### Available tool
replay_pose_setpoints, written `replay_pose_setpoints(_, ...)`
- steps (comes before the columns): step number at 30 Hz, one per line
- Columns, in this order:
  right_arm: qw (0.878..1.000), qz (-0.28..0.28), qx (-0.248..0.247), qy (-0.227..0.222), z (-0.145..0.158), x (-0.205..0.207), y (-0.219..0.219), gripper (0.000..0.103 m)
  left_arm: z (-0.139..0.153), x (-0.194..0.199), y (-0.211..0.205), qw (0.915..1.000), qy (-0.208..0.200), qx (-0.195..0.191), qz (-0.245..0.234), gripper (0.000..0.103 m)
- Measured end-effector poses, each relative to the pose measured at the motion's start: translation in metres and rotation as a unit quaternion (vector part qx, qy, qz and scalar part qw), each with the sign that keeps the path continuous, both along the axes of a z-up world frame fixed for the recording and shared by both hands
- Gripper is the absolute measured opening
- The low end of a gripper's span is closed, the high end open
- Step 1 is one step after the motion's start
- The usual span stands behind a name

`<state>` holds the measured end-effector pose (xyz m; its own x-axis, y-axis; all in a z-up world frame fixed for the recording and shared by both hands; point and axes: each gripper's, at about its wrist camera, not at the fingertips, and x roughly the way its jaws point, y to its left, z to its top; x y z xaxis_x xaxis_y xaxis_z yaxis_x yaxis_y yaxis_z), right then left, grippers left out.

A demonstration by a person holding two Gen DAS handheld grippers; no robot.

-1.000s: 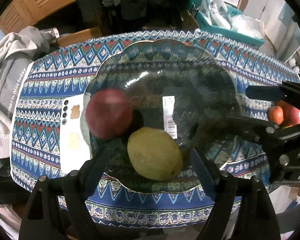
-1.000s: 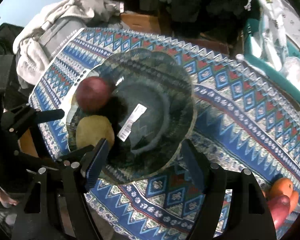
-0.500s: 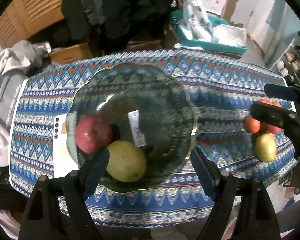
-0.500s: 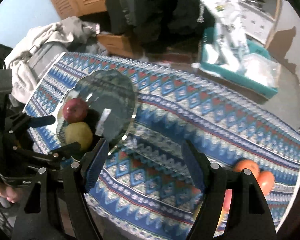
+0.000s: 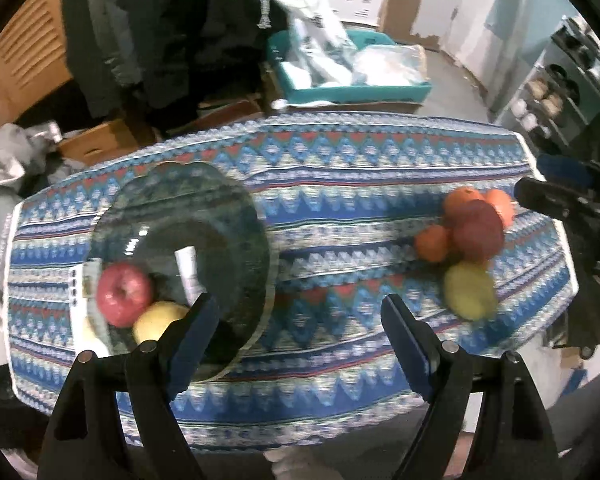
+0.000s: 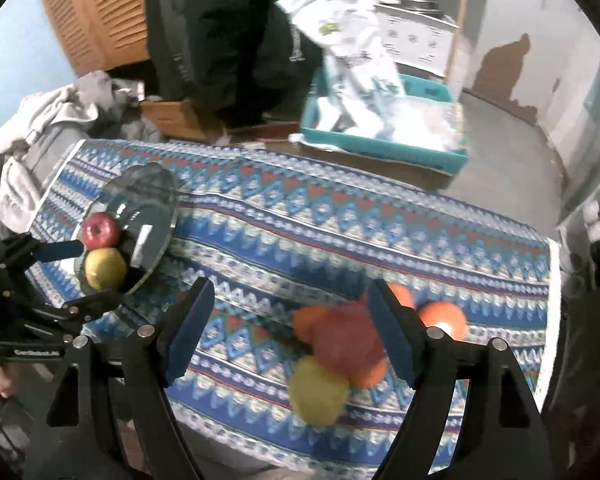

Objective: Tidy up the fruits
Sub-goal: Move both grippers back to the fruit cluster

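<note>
A glass plate point(image 5: 204, 200) point(image 6: 148, 196) at the table's left end holds a red apple point(image 5: 124, 294) point(image 6: 100, 230) and a yellow apple point(image 5: 156, 320) point(image 6: 105, 268). A pile at the right end has a red apple point(image 5: 478, 230) point(image 6: 346, 340), a yellow apple point(image 5: 470, 290) point(image 6: 318, 392) and several oranges point(image 5: 432, 242) point(image 6: 444, 318). My left gripper point(image 5: 296, 328) is open and empty above the table's front middle. My right gripper point(image 6: 290, 320) is open and empty, above the pile.
The table wears a blue patterned cloth point(image 5: 360, 168) point(image 6: 340, 220). A white phone point(image 5: 80, 308) lies under the plate's left rim. Behind the table are a teal bin point(image 6: 384, 144), cardboard boxes point(image 5: 100, 140) and grey clothing point(image 6: 52, 120).
Both grippers have pulled back and swung right from over the plate. The fruit pile at the right end has come into view under the right gripper. Both stay open.
</note>
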<state>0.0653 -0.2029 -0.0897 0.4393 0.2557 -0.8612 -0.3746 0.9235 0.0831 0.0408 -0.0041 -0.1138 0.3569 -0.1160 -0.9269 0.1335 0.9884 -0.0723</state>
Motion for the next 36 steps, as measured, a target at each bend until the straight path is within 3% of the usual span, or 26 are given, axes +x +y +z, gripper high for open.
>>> replay_pose_setpoints(17,0.997,-0.076,-0.005,-0.003,0.0,-0.015,-0.098,0.084,0.014,0.008,-0.093,0.9977,-0.001,-0.012,-0.066,0.087)
replay_pose_setpoints(28,0.993,-0.114,-0.01,0.02,-0.026,-0.014,-0.14,0.085,0.002,0.021,-0.134,0.9964,0.014,-0.022,-0.081,0.089)
replay_pose_setpoints(36,0.989,-0.14,-0.01,0.05,-0.052,-0.011,-0.165,0.086,-0.023,0.04,-0.157,0.9959,0.042,-0.031,-0.074,0.089)
